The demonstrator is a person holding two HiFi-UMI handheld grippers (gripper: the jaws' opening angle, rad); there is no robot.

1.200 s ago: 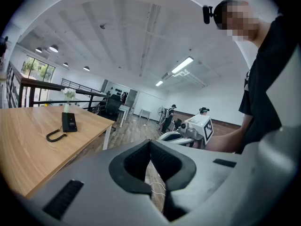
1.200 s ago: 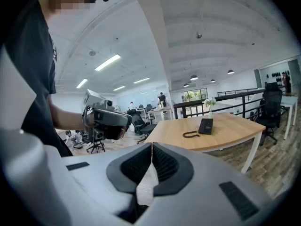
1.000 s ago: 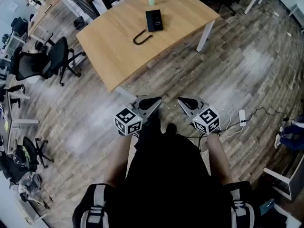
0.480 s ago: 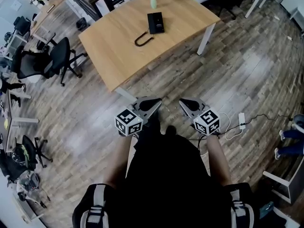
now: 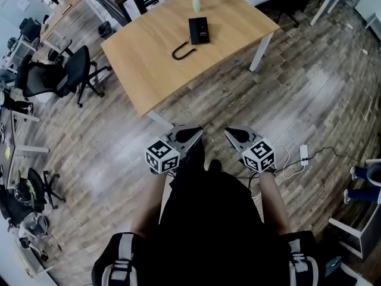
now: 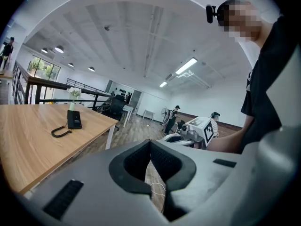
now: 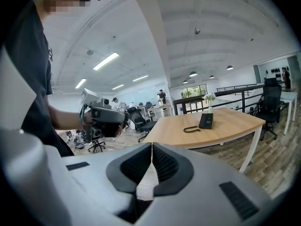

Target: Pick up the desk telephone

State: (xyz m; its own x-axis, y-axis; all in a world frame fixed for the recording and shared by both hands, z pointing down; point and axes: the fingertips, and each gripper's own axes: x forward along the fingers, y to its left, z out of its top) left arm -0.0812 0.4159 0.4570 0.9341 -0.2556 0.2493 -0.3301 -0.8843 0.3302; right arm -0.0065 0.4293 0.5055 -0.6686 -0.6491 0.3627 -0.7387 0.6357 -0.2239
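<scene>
Phone (image 5: 199, 30) shifted right, far beyond L hand-held gripper (image 5: 196, 133), R hand-held gripper (image 5: 230, 134), both shut

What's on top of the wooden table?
A black telephone with its looped cord, and a small vase. Whatever lies under the telephone is covered.

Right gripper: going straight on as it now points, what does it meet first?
The right gripper, shut and empty, tilts down toward the near edge of the wooden table. Nothing stands between; it would probably meet the floor short of the table, though depth is unclear.
</scene>
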